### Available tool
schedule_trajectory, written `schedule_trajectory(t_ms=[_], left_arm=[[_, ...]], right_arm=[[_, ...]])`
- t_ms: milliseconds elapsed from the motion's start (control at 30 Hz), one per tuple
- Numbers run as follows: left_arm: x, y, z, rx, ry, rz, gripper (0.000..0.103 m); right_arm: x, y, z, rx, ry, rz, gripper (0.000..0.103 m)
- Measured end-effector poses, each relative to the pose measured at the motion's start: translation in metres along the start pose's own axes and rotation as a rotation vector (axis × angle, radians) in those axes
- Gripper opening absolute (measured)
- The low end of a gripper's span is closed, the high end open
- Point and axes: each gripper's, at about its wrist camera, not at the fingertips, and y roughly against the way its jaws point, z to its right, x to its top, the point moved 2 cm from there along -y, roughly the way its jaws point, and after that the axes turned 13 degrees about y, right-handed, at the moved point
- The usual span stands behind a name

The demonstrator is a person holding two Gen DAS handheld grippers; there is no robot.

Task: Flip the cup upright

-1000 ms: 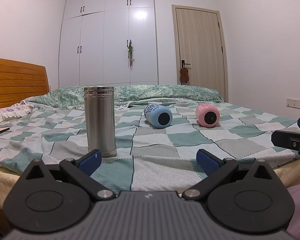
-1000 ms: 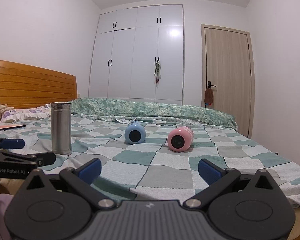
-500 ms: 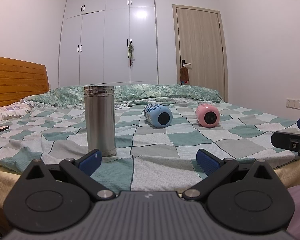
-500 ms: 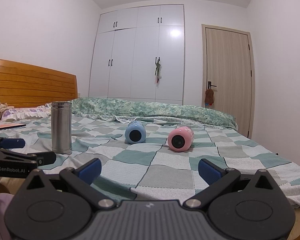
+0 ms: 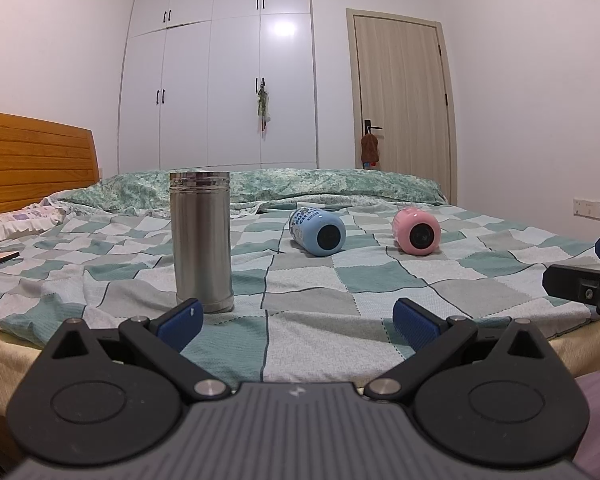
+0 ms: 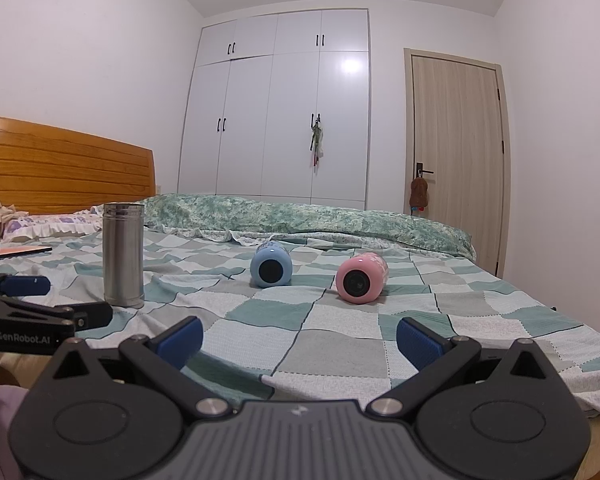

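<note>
Out on the checkered bedspread (image 5: 312, 312), toward the middle of the bed: blue cup (image 5: 318, 231) down on its side, round dark end facing the cameras, printed wall tilted away toward the far edge. Same cup from the right wrist view (image 6: 271, 265), lying flat, touching nothing. Just beside it, on the door side, pink cup (image 5: 417, 231) also on its side, dark end forward, a clear gap between the two; seen again at (image 6: 360, 277). Well apart toward the headboard side, steel flask (image 5: 201, 242) standing upright near the front edge of the bed, lid on; upright too in the other view (image 6: 123, 255).

Left gripper (image 5: 296, 322) hovering low at the front edge, jaws spread wide, blue pads empty, left pad (image 5: 180, 319) overlapping the flask's base in the picture, contact impossible to judge. Right gripper (image 6: 298, 342) likewise low at the front edge, splayed apart and holding nothing, aimed at the stretch between the blue and pink cups.

Behind it all: folded green quilt (image 6: 308, 218) along the far edge, wooden headboard (image 6: 64, 168), white wardrobe (image 5: 220, 80), wooden door (image 5: 400, 104) with a brown thing hanging off its handle.
</note>
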Motion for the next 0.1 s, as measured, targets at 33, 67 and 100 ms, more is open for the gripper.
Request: schedule_trajectory(t_ms=[33,67,100], left_arm=[[-0.0001,-0.0003,0.0007,0.001,0.0,0.0,0.103],[-0.0003,-0.0002,0.0015,0.002,0.0,0.001,0.103],[0.0,-0.0003,0.0005,0.001,0.0,0.0,0.103]], right_arm=[[0.0001,0.0001,0.0001,0.0,0.0,0.0,0.103],[0.0002,0.0001,0.0001,0.0,0.0,0.0,0.103],[0.0002,0.0001,0.0,0.0,0.0,0.0,0.103]])
